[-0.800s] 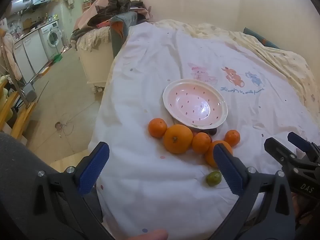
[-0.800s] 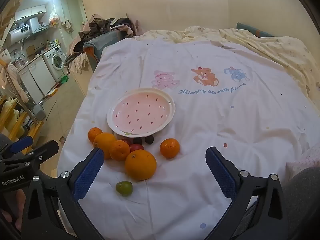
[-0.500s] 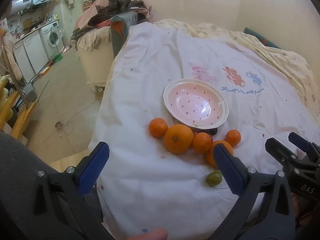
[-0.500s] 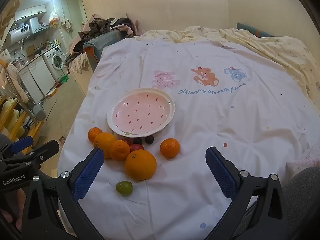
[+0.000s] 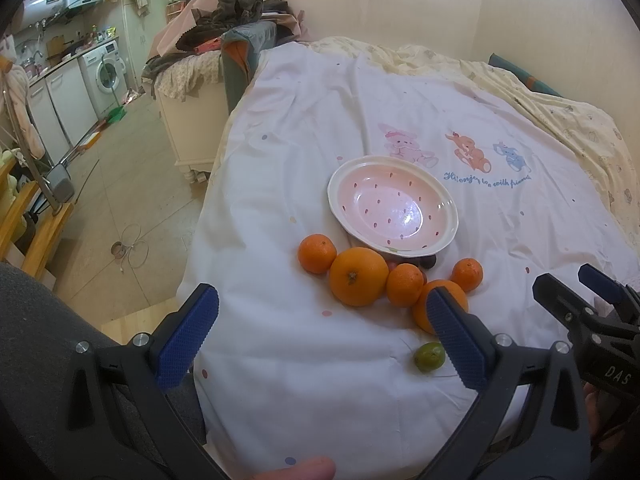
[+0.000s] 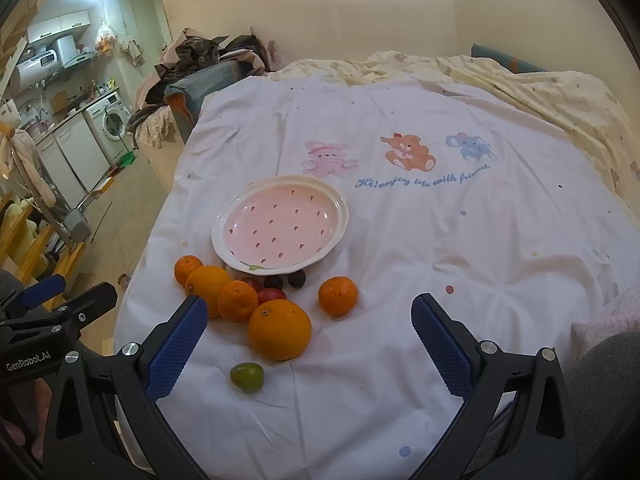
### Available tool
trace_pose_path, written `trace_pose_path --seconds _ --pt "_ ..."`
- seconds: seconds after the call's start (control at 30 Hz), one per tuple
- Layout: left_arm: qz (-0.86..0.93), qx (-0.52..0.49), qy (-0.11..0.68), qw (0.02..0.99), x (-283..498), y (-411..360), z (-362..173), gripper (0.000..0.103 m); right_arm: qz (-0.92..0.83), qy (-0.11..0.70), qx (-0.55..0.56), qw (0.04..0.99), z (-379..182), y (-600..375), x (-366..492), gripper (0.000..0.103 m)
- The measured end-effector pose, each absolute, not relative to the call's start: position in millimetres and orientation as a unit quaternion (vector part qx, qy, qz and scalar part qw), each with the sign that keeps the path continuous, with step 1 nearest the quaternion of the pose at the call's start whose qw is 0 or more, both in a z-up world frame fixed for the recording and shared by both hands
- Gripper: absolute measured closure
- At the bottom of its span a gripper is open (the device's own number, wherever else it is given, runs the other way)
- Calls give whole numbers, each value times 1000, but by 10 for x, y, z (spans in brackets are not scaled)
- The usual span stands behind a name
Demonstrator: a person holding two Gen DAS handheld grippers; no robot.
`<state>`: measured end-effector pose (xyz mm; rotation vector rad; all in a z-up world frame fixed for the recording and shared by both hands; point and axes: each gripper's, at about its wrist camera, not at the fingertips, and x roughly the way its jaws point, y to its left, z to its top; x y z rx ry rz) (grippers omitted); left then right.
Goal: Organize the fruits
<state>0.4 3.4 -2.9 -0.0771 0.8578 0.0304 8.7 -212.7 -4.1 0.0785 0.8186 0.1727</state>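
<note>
White bedsheet (image 6: 400, 360) across the lower frame, both claws spread wide and empty: left gripper (image 5: 320, 336), right gripper (image 6: 308, 344). Lime (image 6: 247, 377) nearest, then oranges (image 6: 279, 334) clustered left of centre, touching. Pink strawberry plate (image 6: 280, 226) behind, bare. Farther up, "Hi! enjoy" lettering (image 6: 420, 180). Washing machine (image 6: 112, 124) upper left

A pink plate (image 6: 280, 226) with strawberry-seed marks and a cream rim lies empty on the white sheet. Along its near edge cluster five oranges: two large ones (image 6: 279, 334) (image 6: 207, 285) and three smaller (image 6: 237, 301) (image 6: 338, 295) (image 6: 187, 269). Small dark and red fruits (image 6: 272, 294) sit tucked between them (partly hidden). A green fruit (image 6: 247, 376) lies apart, nearest the cameras.
</note>
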Motion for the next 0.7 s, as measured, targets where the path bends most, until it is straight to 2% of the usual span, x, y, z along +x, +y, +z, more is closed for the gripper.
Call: trace_pose_path --seconds 0.7 --pt "14 -38 416 909 6 40 -30 1 84 398 37 913 -34 -2136 85 0"
